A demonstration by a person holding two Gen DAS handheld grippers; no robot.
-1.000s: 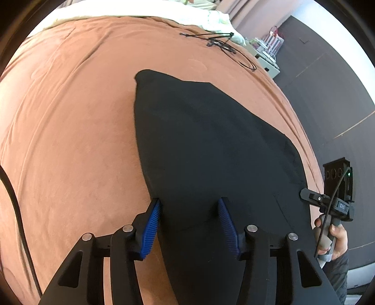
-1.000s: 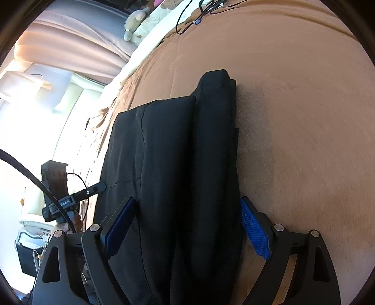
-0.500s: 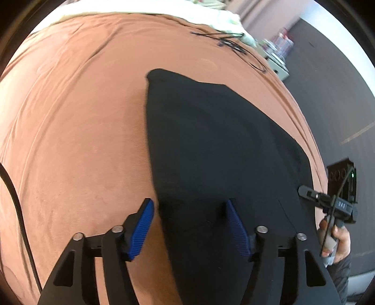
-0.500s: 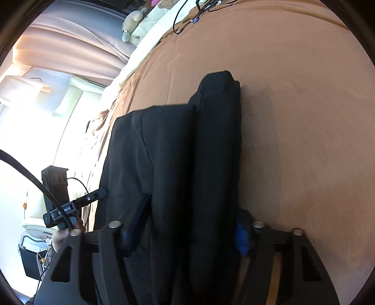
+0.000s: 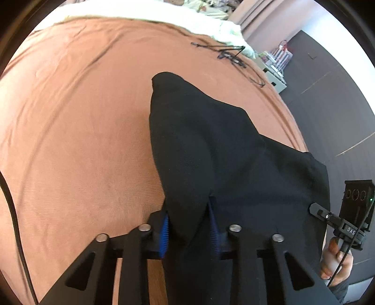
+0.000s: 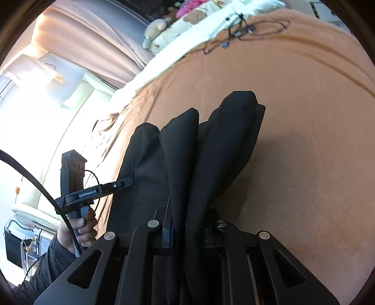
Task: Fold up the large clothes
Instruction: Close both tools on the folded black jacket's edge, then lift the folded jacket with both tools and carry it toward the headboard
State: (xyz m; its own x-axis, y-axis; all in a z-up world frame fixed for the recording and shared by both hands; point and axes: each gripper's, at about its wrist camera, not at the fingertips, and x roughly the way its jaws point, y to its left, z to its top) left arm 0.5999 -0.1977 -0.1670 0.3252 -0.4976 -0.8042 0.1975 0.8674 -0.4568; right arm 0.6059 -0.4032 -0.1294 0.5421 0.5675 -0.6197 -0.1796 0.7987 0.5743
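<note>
Left wrist view: the largest thing before you is the brown bedspread (image 5: 77, 131), and everything else can be placed against it. A white duvet (image 5: 145, 14) lies along its far edge, and a tangle of black cables (image 5: 230, 55) rests on the bedspread near that far edge, to the right. Off the bedspread's right side you can see a small white cabinet (image 5: 276, 77) with a few items on top, too small to tell apart; whether anything sits inside it cannot be told. The black garment (image 5: 222, 150) lies in the middle-right of the bedspread, its far end spread on the cloth and its near end gathered and lifted toward you. Your left gripper (image 5: 188, 231) has its blue pads (image 5: 164, 234) pressed in on a bunched fold of that garment at the near edge of the bedspread, so it is pinching cloth. In this view your right hand (image 5: 335, 260) shows at the bedspread's right side, holding the handle of the other tool. In the right wrist view the bedspread (image 6: 304, 117) fills the right half, and the garment (image 6: 211, 152) rises off it in three rounded folds. Your right gripper (image 6: 187, 231) is closed tight on those folds at the near side of the bedspread, with cloth filling the narrow gap. Your left hand (image 6: 77, 228) grips its tool beside the garment's left edge, above the left border of the bedspread.
</note>
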